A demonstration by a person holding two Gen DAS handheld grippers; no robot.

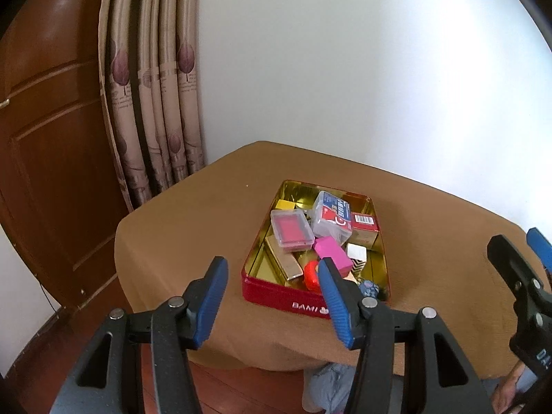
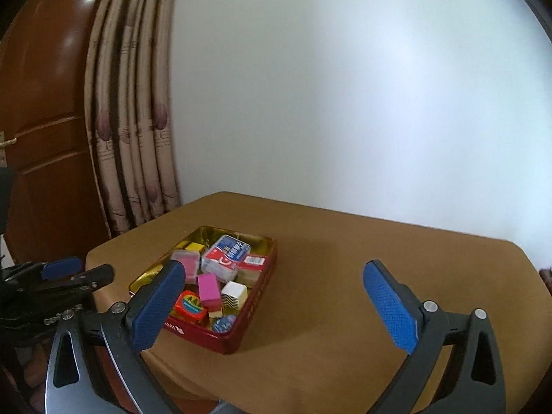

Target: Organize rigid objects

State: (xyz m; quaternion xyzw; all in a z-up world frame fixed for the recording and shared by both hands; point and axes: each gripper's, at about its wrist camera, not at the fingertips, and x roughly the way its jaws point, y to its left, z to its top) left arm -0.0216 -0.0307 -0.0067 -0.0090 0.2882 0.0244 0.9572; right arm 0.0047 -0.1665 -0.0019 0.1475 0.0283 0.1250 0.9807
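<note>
Red tin (image 1: 276, 298) front wall: "BAMI". Clear case (image 1: 330, 219) label print, perhaps Chinese, too blurred to read.

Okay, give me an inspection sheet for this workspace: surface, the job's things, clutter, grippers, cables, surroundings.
Surface: table under a brown cloth, bare to the right of the tin.
Job's things: red tin, open, gold inside, holding a loose pile: clear case with red insert, clear card box, red barcode carton, pink block, yellow block, white zigzag block, round red piece, gold bar.
Clutter: nothing seen outside the tin.
Grippers: left gripper open, empty, short of the tin's near wall; right gripper open, empty, above the cloth.
Cables: nothing seen.
Surroundings: white wall, patterned curtain, wooden door.
</note>
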